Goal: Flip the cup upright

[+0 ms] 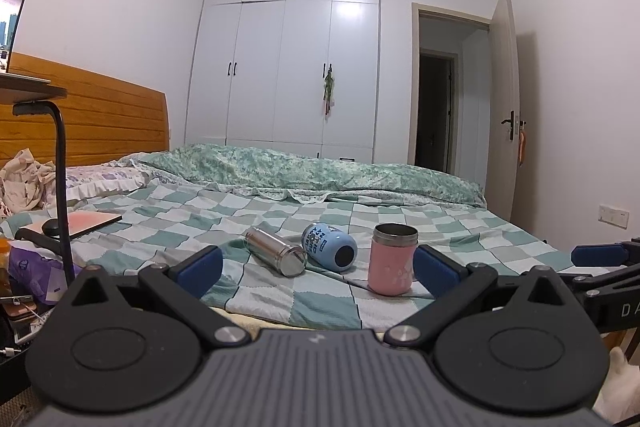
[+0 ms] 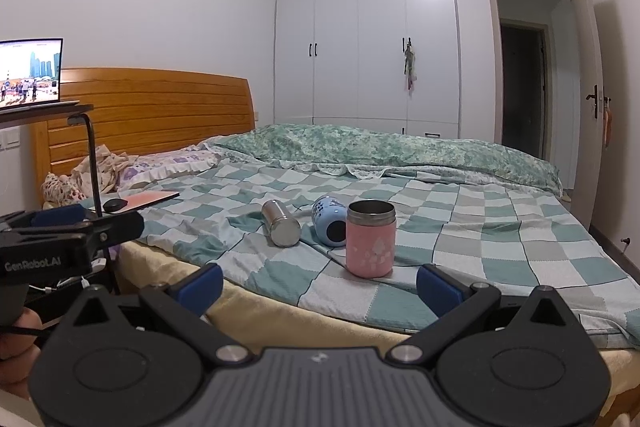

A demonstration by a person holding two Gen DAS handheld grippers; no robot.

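While pink steel-rimmed cup stands upright on checked bedspread, blue printed cup and steel flask lie sideways; print illegible, possibly text. Left gripper, right gripper spread wide, holding nothing.

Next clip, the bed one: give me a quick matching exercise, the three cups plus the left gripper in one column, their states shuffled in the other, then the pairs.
Column A
1. pink cup
2. blue cup
3. steel cup
4. left gripper

Column B
a. lying on its side, at the left of the row
b. open, holding nothing
c. standing upright, mouth up
d. lying on its side, in the middle of the row

Pairs: 1-c, 2-d, 3-a, 4-b
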